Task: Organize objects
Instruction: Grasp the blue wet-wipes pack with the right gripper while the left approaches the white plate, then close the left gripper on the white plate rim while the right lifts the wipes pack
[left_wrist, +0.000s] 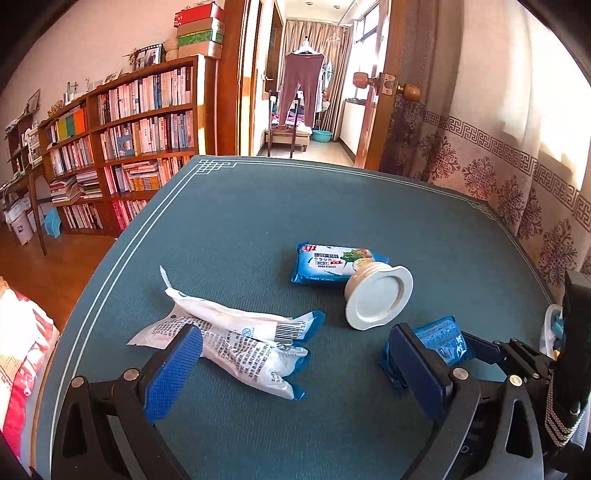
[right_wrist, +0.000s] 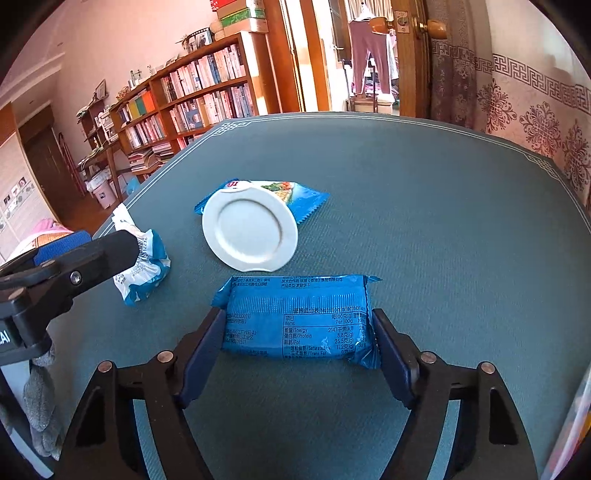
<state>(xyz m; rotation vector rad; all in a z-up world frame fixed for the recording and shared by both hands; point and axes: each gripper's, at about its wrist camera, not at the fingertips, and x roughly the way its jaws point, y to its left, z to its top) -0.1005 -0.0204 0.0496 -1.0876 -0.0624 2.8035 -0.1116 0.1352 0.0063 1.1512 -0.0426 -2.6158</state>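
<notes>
On the teal tablecloth (right_wrist: 424, 206) a blue cracker packet (right_wrist: 295, 317) lies crosswise between the pads of my right gripper (right_wrist: 299, 350); both pads touch its ends. Just beyond it a white round dish (right_wrist: 251, 232) lies tipped on its side, leaning on a second blue cracker packet (right_wrist: 303, 195). My left gripper (left_wrist: 295, 365) stands open over a crumpled white-and-blue wrapper (left_wrist: 240, 343), its left pad above the wrapper's printed side. The dish (left_wrist: 376, 295) and second packet (left_wrist: 328, 264) lie further ahead. The held packet (left_wrist: 443, 339) shows past my left gripper's right finger.
A tall bookshelf (left_wrist: 140, 122) fills the room beyond the table's left edge. Patterned curtains (left_wrist: 498, 177) hang close behind the right edge. An open doorway (left_wrist: 306, 92) lies straight past the far edge. A clear plastic bag (left_wrist: 552, 325) sits at the right, pink bedding (left_wrist: 22, 350) at the left.
</notes>
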